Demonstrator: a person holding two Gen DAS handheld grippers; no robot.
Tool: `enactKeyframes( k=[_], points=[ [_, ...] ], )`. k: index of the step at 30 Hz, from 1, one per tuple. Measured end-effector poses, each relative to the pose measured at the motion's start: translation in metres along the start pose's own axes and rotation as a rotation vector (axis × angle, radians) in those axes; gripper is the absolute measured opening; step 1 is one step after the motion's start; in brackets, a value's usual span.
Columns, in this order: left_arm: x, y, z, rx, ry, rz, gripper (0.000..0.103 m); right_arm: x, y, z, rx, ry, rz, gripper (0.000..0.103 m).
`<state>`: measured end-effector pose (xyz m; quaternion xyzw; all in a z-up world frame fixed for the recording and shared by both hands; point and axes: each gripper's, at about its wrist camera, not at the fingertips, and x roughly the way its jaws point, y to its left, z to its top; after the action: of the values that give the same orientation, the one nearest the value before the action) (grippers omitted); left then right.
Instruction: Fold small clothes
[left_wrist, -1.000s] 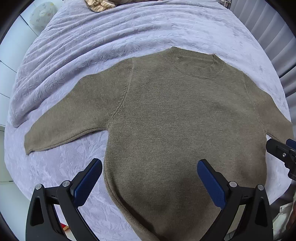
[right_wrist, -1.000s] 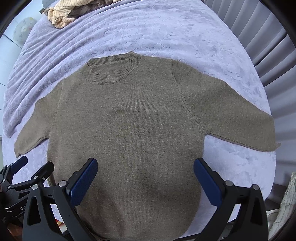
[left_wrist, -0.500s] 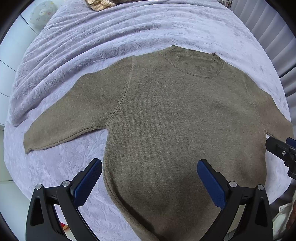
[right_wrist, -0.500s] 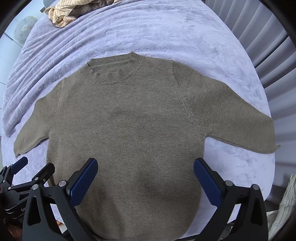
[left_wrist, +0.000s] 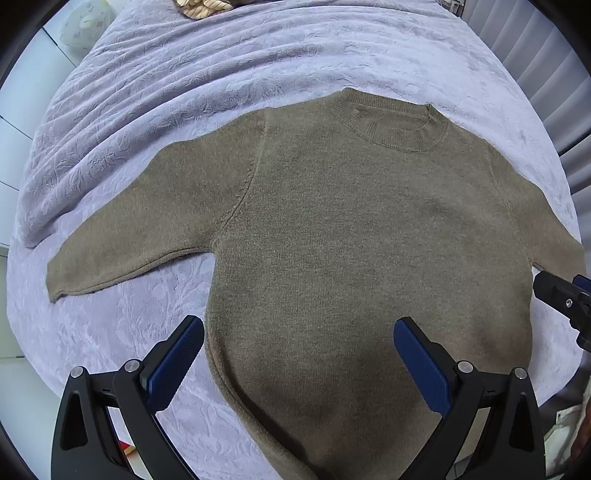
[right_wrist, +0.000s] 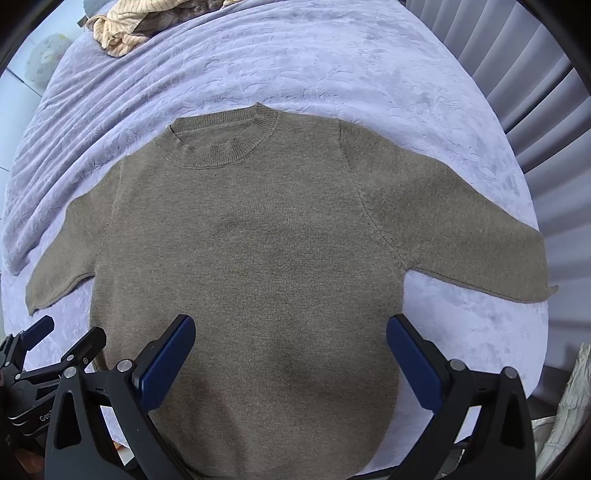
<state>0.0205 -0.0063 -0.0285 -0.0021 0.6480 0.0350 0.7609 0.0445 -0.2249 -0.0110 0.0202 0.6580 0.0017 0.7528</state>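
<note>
Gaping wide with nothing between the blue pads, the left gripper (left_wrist: 298, 350) hung over the hem at 6 o'clock of the olive sweater (left_wrist: 351, 240), and the right gripper (right_wrist: 290, 349) was spread just as wide, also empty, over the same hem. The sweater lay flat, face up, on the lavender bedspread (right_wrist: 332, 55), collar at 12 o'clock, sleeves out toward 9 and 3 o'clock. A heap of striped clothes (right_wrist: 122, 26) sat well apart at 11 o'clock, near the bedspread's far edge.
</note>
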Motion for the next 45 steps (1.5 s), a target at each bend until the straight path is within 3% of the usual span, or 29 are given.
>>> enactKeyframes(
  k=[45],
  points=[
    [0.025, 0.009, 0.0, -0.028, 0.04, -0.03, 0.103, 0.018, 0.014, -0.001, -0.013, 0.019, -0.043, 0.103]
  ],
)
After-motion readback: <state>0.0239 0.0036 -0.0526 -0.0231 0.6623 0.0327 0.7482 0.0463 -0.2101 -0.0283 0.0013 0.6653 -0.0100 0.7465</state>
